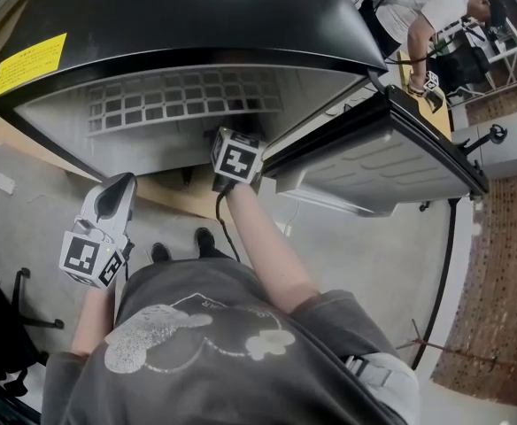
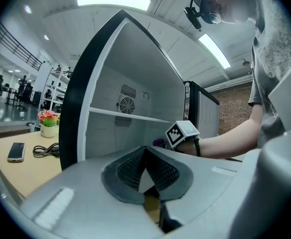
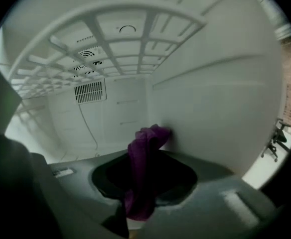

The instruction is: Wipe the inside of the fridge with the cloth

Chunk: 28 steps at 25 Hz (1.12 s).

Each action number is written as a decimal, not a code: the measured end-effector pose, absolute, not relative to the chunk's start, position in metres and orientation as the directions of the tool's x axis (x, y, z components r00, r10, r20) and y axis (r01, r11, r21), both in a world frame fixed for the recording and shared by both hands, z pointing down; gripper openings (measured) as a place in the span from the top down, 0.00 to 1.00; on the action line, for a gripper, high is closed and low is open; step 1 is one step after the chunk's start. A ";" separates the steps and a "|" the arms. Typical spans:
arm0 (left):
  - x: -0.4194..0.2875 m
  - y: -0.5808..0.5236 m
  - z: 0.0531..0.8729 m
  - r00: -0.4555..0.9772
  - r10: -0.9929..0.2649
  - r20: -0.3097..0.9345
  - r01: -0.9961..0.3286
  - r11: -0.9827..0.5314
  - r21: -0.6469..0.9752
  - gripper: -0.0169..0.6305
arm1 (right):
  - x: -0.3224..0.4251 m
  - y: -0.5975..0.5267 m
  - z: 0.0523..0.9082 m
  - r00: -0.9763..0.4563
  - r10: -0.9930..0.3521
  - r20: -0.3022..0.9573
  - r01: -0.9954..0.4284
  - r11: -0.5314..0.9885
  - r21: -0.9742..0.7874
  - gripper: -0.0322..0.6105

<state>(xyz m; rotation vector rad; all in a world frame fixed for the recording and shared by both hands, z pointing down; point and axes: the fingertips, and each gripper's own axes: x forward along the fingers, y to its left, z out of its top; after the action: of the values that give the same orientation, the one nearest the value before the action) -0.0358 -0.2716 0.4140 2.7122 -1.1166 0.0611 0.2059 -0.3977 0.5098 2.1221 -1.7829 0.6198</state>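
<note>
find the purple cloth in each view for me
head view: not in it; the right gripper hides it inside the fridge.
left gripper view: purple cloth, a sliver at centre, left of the marker cube.
right gripper view: centre, in the jaws, touching the side wall.
shared landmark: white grid shelf.

A phone (image 2: 16, 152), a coiled cable (image 2: 46, 150) and potted flowers (image 2: 49, 123) sit on a wooden table (image 2: 13, 176).

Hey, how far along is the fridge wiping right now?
Done: fridge door open, purple cloth clamped in right hand-held gripper. In hand: cloth touching the side wall. Left: which surfaces are wiped can't be told; left hand-held gripper shut, outside.
</note>
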 end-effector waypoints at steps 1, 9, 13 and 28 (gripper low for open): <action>-0.036 -0.271 0.413 0.717 -0.687 0.117 -0.696 -0.696 0.177 0.95 | 0.207 -0.390 0.510 0.137 -0.853 0.503 -0.980 -0.191 -0.057 0.81; -0.044 -0.261 0.415 0.754 -0.646 0.121 -0.656 -0.731 0.186 0.95 | 0.220 -0.334 0.508 0.178 -0.851 0.494 -0.961 -0.258 -0.099 0.81; -0.060 -0.262 0.417 0.754 -0.645 0.121 -0.656 -0.731 0.187 0.95 | 0.204 -0.312 0.506 0.116 -0.871 0.478 -0.968 -0.206 -0.141 0.81; -0.067 -0.226 0.434 0.806 -0.568 0.166 -0.591 -0.787 0.178 0.95 | 0.134 -0.253 0.514 -0.070 -0.880 0.469 -0.997 0.054 -0.048 0.81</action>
<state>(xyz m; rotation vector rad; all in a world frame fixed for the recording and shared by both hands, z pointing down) -0.0670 -0.2258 0.4336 2.7723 -0.9015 0.1516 0.1342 -0.2528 0.5141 1.8940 -2.0240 0.5233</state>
